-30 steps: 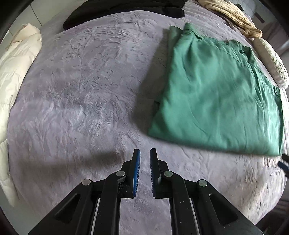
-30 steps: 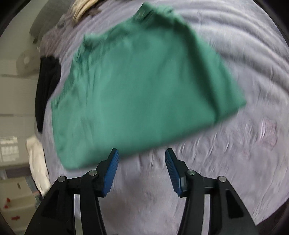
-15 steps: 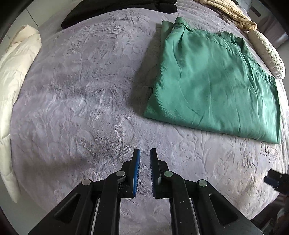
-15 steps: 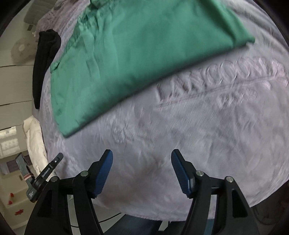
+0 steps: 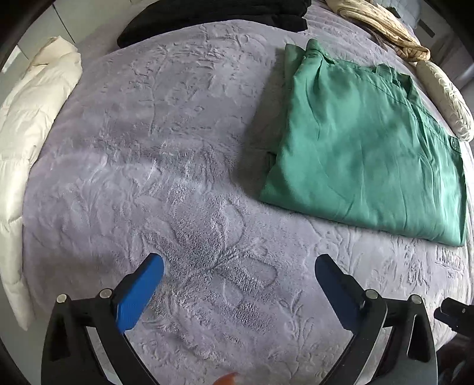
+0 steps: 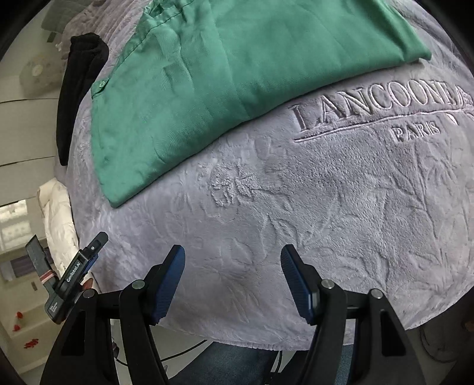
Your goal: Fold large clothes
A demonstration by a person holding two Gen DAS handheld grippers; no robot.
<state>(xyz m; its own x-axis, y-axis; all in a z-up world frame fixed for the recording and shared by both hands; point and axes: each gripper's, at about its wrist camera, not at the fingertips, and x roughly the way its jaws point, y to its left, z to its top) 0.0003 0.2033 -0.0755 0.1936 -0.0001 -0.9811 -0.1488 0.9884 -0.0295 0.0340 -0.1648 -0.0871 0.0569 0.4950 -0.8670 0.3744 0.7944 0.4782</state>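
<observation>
The green shirt point(image 5: 364, 154) lies folded flat on the bed, on the lilac blanket point(image 5: 166, 154), a neat rectangle with its collar at the far end. From my right wrist view the shirt point(image 6: 225, 71) fills the upper part, its near edge just above the stitched "LANCOONE PARIS" lettering point(image 6: 382, 109).

My left tool point(image 5: 238, 284) is spread wide, blue pads far apart, gripping nothing; it hangs over bare blanket, well short of the shirt's near corner. My right tool point(image 6: 232, 281) is released too, pads apart with only blanket between them, near the bed's front edge. Whether either touches the fleece, I can't tell. In the right view the left tool point(image 6: 74, 272) shows at the left edge.

Further out: a black garment point(image 5: 213, 14) at the far side of the bed, a cream quilt point(image 5: 26, 127) along the left, a beige cloth point(image 5: 382, 23) and a pale pillow point(image 5: 447, 103) at far right.
</observation>
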